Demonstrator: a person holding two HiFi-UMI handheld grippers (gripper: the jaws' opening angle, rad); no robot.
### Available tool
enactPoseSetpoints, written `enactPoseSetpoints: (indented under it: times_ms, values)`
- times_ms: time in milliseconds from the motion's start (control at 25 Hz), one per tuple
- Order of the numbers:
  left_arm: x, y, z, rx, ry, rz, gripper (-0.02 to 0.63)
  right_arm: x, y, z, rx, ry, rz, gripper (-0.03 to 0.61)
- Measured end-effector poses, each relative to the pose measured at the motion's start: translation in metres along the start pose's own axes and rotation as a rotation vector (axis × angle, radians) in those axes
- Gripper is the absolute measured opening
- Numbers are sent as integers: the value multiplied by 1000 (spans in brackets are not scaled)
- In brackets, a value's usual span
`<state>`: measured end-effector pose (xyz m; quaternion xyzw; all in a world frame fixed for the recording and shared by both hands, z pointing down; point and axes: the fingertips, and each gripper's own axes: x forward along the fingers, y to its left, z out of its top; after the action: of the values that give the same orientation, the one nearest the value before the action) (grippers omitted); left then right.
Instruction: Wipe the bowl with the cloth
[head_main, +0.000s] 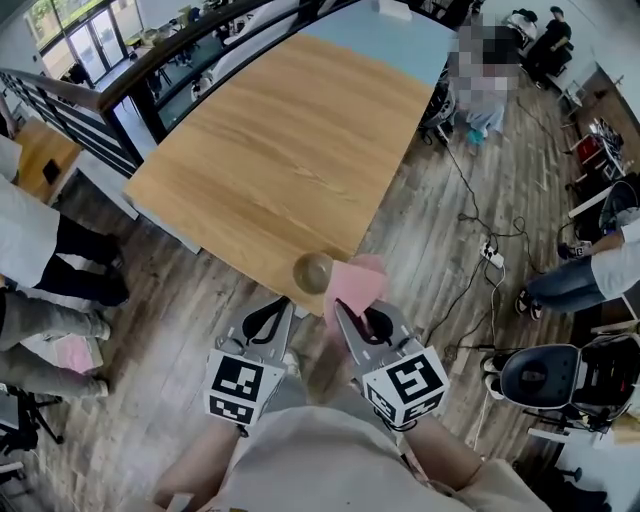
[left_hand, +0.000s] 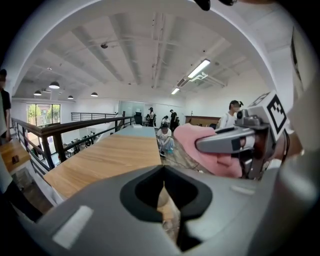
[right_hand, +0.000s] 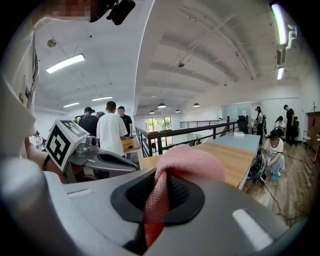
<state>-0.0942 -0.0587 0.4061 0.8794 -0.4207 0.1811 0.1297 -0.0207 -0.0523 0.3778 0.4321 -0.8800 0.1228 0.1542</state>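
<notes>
- Right gripper (right_hand: 157, 202) is clenched on a pink woven cloth (right_hand: 187, 161), which is held up just beside the bowl.
- Left gripper (left_hand: 164, 194) is closed, with nothing gripped.
- A small round beige bowl (head_main: 313, 270) is set at the near edge of the light wooden desk (head_main: 270, 160).

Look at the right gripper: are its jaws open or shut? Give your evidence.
Shut: the right gripper pinches the pink cloth tightly between its jaws, with the rest bunched above.
</notes>
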Motion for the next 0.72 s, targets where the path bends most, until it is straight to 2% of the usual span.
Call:
enactPoseSetpoints:
  times_ms: [200, 360, 720]
  values:
    - [19, 23, 2, -21, 21, -28, 2, 29, -20, 7, 18, 17, -30, 14]
    - [27, 25, 0, -43, 17, -62, 2, 41, -30, 2, 28, 46, -34, 14]
    - [56, 21, -12, -74, 72, -50, 2, 55, -51, -17, 42, 89, -8, 14]
